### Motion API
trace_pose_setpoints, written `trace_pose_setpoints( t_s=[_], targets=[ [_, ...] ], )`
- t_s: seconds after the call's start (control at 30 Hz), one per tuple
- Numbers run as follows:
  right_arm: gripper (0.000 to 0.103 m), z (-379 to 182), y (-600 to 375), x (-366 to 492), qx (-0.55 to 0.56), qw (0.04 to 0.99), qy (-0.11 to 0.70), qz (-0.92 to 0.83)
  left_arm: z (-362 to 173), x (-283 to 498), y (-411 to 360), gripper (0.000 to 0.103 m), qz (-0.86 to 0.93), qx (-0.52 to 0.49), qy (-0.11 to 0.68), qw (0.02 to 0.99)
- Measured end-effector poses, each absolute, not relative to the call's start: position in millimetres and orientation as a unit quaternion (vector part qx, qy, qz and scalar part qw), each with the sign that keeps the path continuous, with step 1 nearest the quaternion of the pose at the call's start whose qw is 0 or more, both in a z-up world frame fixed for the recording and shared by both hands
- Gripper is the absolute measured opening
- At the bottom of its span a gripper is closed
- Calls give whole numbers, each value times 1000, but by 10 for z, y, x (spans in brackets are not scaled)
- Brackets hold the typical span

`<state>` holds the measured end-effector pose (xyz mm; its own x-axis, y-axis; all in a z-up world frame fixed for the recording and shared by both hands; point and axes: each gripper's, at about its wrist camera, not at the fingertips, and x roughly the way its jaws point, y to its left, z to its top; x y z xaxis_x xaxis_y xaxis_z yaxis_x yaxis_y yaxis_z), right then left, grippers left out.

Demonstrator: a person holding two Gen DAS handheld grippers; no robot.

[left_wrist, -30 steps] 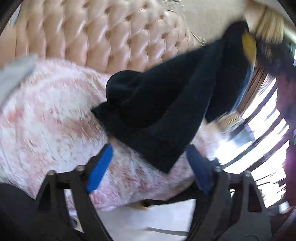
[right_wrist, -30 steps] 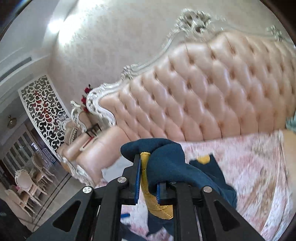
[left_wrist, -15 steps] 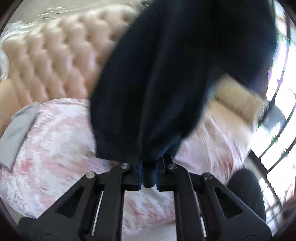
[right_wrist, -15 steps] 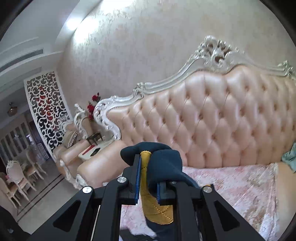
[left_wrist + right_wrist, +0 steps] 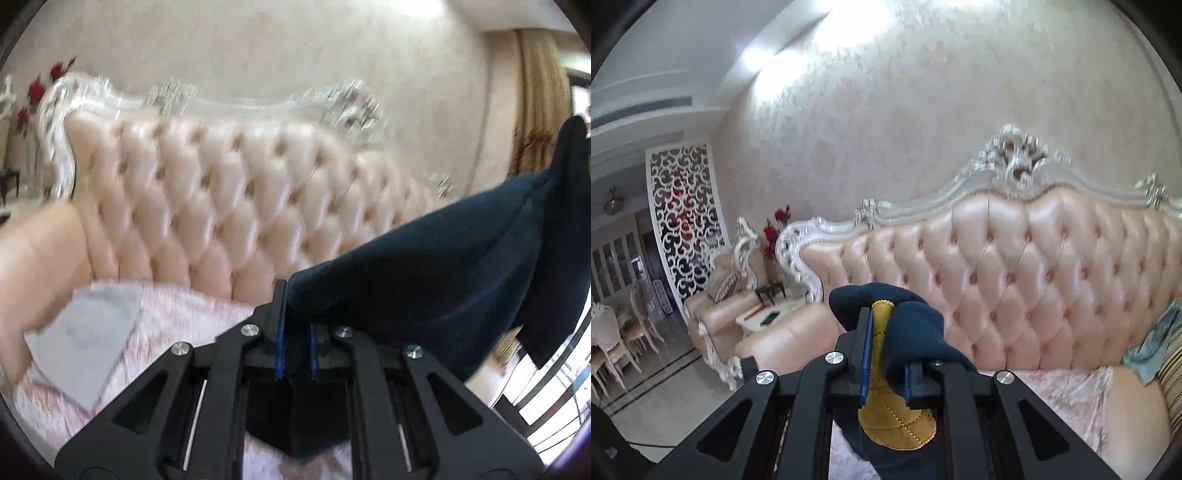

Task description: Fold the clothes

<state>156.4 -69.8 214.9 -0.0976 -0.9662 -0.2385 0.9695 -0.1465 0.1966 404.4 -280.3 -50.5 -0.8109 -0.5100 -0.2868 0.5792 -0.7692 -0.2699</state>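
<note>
A dark navy garment (image 5: 443,273) is held up in the air between both grippers. My left gripper (image 5: 295,332) is shut on one edge of it, and the cloth stretches from there up to the right edge of the left wrist view. In the right wrist view my right gripper (image 5: 886,354) is shut on a bunched navy part (image 5: 916,325) with a yellow stitched patch (image 5: 894,421) hanging between the fingers. The rest of the garment below the grippers is hidden.
A tufted pink sofa (image 5: 221,192) with a silver carved frame (image 5: 1015,162) fills the background, its seat covered by a pink fluffy blanket (image 5: 184,310). A grey cloth (image 5: 81,343) lies at its left, a light blue cloth (image 5: 1156,343) at its right. Armchairs (image 5: 720,306) stand far left.
My left gripper shut on the navy garment and rose with it, so the cloth now stretches away to the right. My right gripper lifted higher, still holding the patched part.
</note>
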Motion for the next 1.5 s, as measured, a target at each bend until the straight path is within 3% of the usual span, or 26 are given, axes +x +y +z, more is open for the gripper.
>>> trace_pose_setpoints(
  t_s=[0.1,0.33,0.43,0.6,0.83,0.93,1.0,1.23,1.5],
  targets=[
    [13,2422,-444,1576,124,638,-8,-760,-189,4102,-2779,11,-944,71,163,277],
    [13,2923,33,1678,52,610,-18,-791,-848,3779,-2605,11,-933,142,258,206],
    [13,2839,-65,1553,84,598,-13,-797,-1131,3640,-2531,11,-923,172,297,174],
    [13,2078,-638,1110,188,561,20,-806,-1602,3409,-2407,11,-899,220,360,120],
    [13,44,-1511,275,403,483,8,-777,-2868,3396,-1972,11,-830,332,431,121],
    [13,-534,-1853,143,462,465,14,-755,-3005,3454,-1911,11,-820,341,444,118],
    [13,-621,-2099,157,475,469,18,-744,-3026,3484,-1914,11,-818,342,446,119],
    [16,-720,-3561,1002,464,556,110,-681,-3035,3729,-2134,11,-799,310,496,140],
    [21,-1994,-4564,2396,530,581,208,-582,-3330,4171,-2274,11,-751,287,566,181]
  ],
)
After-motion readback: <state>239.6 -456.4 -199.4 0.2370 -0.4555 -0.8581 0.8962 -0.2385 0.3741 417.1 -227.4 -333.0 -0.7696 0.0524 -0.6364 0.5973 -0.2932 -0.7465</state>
